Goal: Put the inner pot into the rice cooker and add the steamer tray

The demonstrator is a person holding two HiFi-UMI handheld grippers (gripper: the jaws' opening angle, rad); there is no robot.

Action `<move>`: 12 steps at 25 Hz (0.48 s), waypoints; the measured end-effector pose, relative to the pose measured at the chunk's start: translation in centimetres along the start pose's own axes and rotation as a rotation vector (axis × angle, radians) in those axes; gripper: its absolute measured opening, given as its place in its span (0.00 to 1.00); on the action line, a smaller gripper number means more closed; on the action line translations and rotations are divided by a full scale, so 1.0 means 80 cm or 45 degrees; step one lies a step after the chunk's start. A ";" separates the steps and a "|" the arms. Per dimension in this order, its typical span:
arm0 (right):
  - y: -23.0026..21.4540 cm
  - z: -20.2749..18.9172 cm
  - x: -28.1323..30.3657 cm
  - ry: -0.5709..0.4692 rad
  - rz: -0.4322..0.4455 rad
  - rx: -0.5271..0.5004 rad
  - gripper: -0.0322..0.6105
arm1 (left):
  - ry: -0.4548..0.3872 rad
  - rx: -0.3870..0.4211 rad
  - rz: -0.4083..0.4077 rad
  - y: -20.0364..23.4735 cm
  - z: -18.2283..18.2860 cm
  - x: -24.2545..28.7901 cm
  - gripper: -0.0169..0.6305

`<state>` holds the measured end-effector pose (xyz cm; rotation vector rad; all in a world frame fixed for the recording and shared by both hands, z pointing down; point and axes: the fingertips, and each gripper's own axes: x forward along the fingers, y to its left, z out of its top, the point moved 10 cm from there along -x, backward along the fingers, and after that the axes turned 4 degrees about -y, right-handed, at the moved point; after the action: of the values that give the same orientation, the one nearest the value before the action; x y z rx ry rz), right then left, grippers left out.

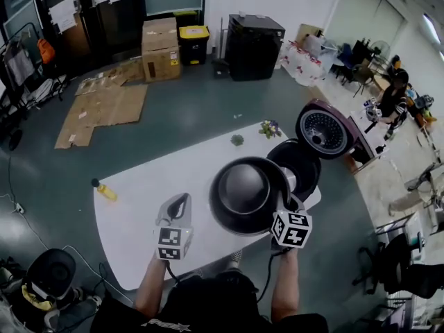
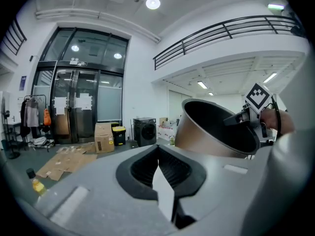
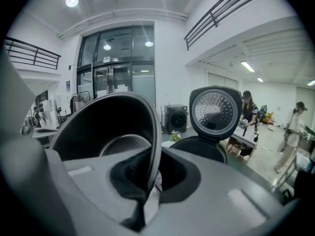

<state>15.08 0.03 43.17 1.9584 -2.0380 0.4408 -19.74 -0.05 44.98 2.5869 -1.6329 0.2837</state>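
One inner pot [image 1: 243, 189], mouth tilted toward person, in right tool [image 3: 150, 181].

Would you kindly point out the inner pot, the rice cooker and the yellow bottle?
inner pot [image 1: 244, 189], head view, inside wall.
rice cooker [image 1: 322, 129], head view, open lid.
yellow bottle [image 1: 107, 193], head view, body.

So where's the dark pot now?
Head view, centre: the inner pot is held by its rim in the right gripper, above the table, left of the open rice cooker.
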 end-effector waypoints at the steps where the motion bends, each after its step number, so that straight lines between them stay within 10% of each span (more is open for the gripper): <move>1: -0.014 0.004 0.000 -0.011 -0.018 0.008 0.07 | -0.002 0.004 -0.014 -0.008 0.003 0.011 0.04; 12: -0.155 0.042 -0.003 -0.136 -0.213 0.129 0.07 | -0.041 0.044 -0.148 -0.086 0.039 0.119 0.04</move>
<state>27.50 -1.57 40.30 2.2368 -1.9270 0.4172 -9.18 -6.04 44.00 2.7125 -1.4930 0.2665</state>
